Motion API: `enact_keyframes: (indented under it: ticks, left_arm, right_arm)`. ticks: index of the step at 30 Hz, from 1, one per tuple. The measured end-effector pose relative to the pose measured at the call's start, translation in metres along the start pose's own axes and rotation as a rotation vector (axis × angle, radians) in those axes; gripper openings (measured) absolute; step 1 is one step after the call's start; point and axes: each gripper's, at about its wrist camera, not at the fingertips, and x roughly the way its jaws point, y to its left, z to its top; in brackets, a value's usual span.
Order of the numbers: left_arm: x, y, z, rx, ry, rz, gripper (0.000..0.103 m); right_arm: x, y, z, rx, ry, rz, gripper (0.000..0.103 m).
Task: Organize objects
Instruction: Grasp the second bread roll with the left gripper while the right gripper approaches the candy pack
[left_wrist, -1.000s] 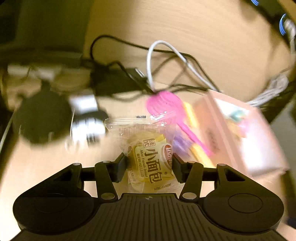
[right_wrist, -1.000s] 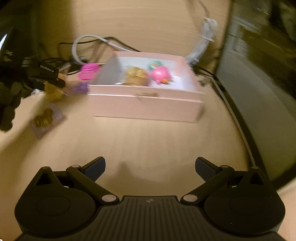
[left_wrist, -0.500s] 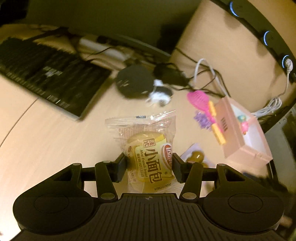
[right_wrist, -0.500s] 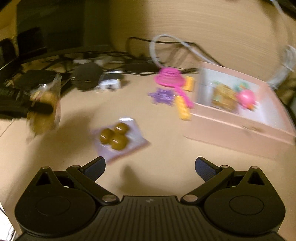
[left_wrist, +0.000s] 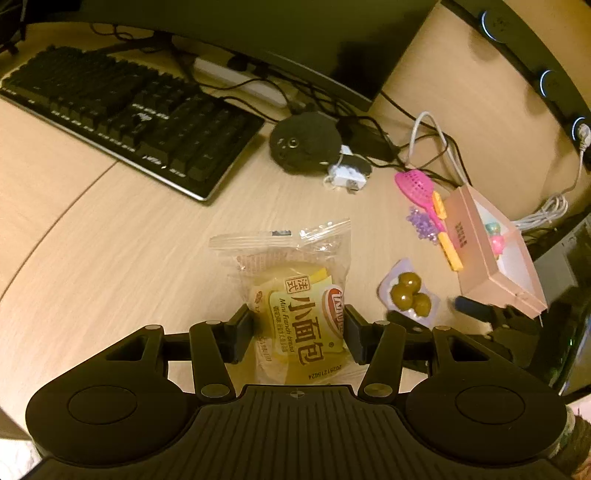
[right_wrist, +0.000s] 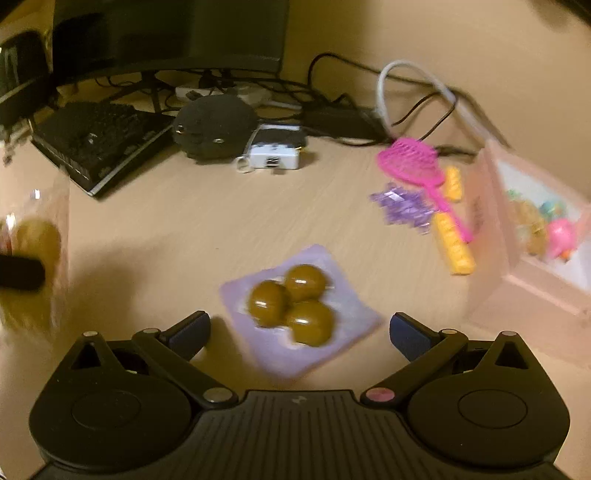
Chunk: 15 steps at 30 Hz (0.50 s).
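My right view is smeared, so the contents of the pink box (right_wrist: 524, 236) blur into a few coloured lumps I cannot name, and its far side runs out of frame. My left tongs (left_wrist: 298, 334) are clamped on one bread packet (left_wrist: 295, 295), held above the surface (left_wrist: 110, 258); its lower end is hidden behind the tool body. My right tongs (right_wrist: 300, 330) stand spread apart, just short of a purple sachet (right_wrist: 299, 306) with three brown balls, bare wood all round it. One pink paddle (right_wrist: 417, 166), two yellow bars (right_wrist: 452, 240) and one purple cluster (right_wrist: 402, 205) crowd beside the box.
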Motion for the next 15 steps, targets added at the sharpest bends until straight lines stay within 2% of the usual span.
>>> enact_keyframes:
  ticks: [4,6,9,10,15]
  left_arm:
    - [0.01,-0.01,0.001,0.02,0.017,-0.034,0.056]
    - [0.014,-0.014,-0.001,0.028,0.03,-0.05,0.056]
    - [0.017,-0.017,-0.002,0.036,0.047,-0.06,0.056]
    - [0.017,-0.017,-0.003,0.039,0.05,-0.06,0.056]
    - [0.01,-0.013,-0.006,0.043,0.055,-0.045,0.056]
  right_arm:
    - [-0.006,-0.028,-0.01,0.06,0.007,-0.084,0.103]
    - [-0.011,-0.045,-0.014,0.14,0.026,-0.047,0.103]
    - [-0.012,-0.062,-0.016,0.298,0.073,0.057,0.103]
    - [-0.012,-0.062,-0.016,0.327,0.063,0.051,0.103]
    - [0.001,-0.043,-0.002,0.315,0.045,0.059,0.103]
